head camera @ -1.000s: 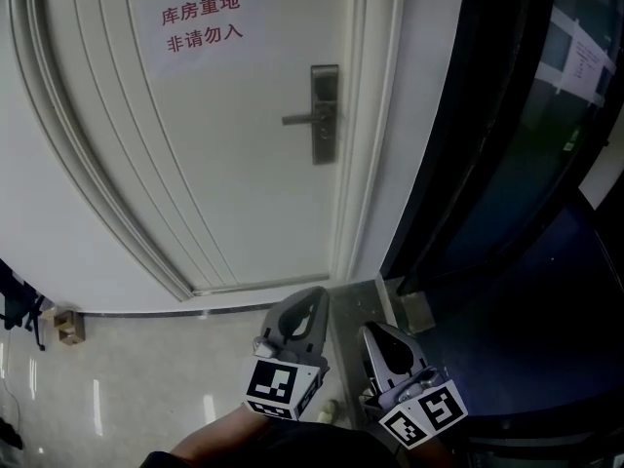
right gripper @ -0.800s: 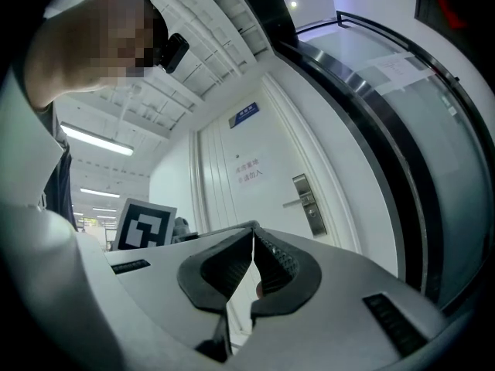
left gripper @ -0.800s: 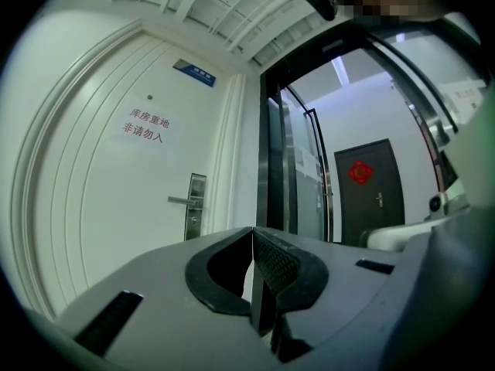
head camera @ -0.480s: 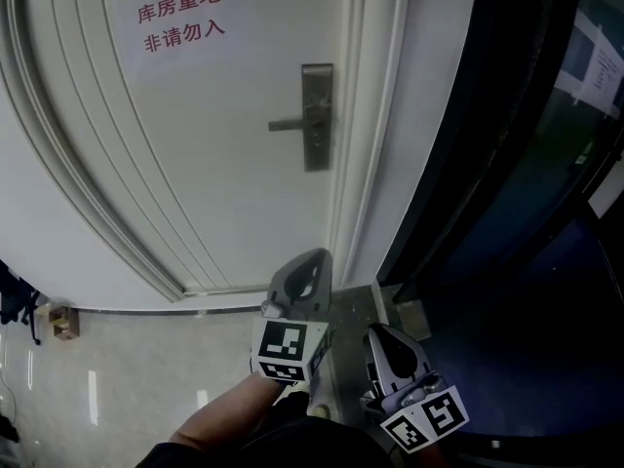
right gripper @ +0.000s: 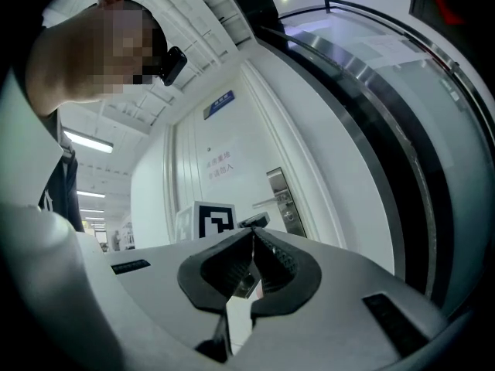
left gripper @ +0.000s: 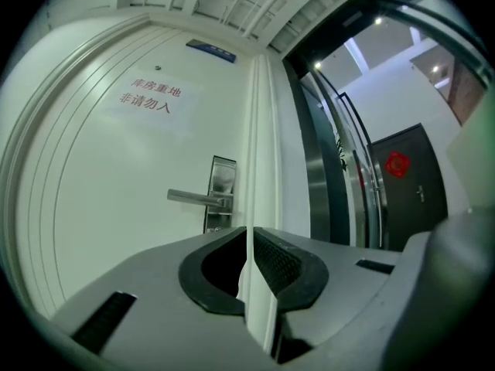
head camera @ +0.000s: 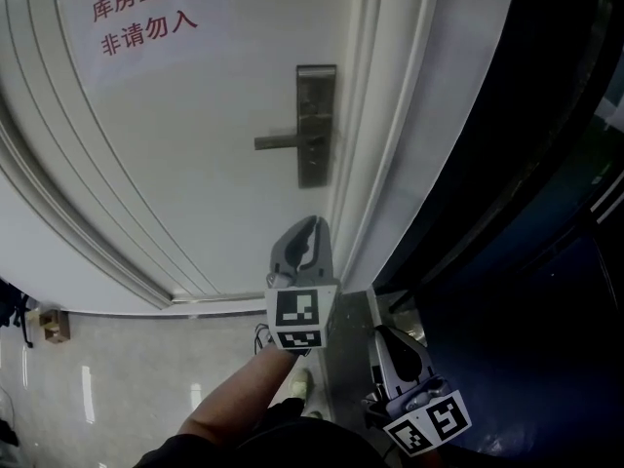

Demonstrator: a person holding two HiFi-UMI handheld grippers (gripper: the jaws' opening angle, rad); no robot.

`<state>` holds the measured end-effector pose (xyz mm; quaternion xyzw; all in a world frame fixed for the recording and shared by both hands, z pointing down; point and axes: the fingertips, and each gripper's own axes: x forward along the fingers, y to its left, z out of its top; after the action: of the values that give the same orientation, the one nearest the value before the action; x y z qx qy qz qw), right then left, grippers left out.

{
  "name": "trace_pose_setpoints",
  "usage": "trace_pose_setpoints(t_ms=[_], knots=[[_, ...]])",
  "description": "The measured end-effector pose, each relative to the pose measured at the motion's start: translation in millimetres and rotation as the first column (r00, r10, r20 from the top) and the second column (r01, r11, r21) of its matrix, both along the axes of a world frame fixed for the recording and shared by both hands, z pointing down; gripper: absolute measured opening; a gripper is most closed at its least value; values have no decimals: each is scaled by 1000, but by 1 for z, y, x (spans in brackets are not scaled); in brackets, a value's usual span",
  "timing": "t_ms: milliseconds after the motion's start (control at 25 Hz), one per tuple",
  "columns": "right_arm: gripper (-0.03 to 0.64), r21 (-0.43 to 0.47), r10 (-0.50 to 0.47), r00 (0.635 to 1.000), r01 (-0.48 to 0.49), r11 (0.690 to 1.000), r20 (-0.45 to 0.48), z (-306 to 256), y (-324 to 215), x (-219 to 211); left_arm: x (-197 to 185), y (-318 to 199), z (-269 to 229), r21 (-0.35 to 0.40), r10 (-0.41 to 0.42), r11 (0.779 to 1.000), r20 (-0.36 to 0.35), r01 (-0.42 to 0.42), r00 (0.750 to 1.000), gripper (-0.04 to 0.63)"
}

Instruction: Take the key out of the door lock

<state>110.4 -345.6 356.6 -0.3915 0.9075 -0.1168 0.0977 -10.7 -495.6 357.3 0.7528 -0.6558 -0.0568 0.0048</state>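
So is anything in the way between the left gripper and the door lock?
Nothing visible. Only open space lies between the left gripper and the lock on the door. The key itself is too small to make out.

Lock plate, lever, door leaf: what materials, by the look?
Lock plate and lever: metal, brushed grey satin finish with soft streaky reflections; stainless or plated, cannot tell which. Door leaf: smooth off-white paint over pressed curved grooves, likely painted steel; the core is not visible.
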Motion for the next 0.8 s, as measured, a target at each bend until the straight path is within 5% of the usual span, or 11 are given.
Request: trace_pose_setpoints(t_ms=[280,480,800], knots=[[17,-53,32,999,-32,998,-6,15,-55,-6,-21,-76,8,-7,-72,997,-30,72,997,12],[17,-67,34,999,-35,997,-7,20,-74,-13,-28,-107,16,-28,-89,996,-39,88,995,158],[17,-67,44,999,-43,997,2,20,-92,-20,-35,-144,30,-55,-165,984,45,167,985,173]])
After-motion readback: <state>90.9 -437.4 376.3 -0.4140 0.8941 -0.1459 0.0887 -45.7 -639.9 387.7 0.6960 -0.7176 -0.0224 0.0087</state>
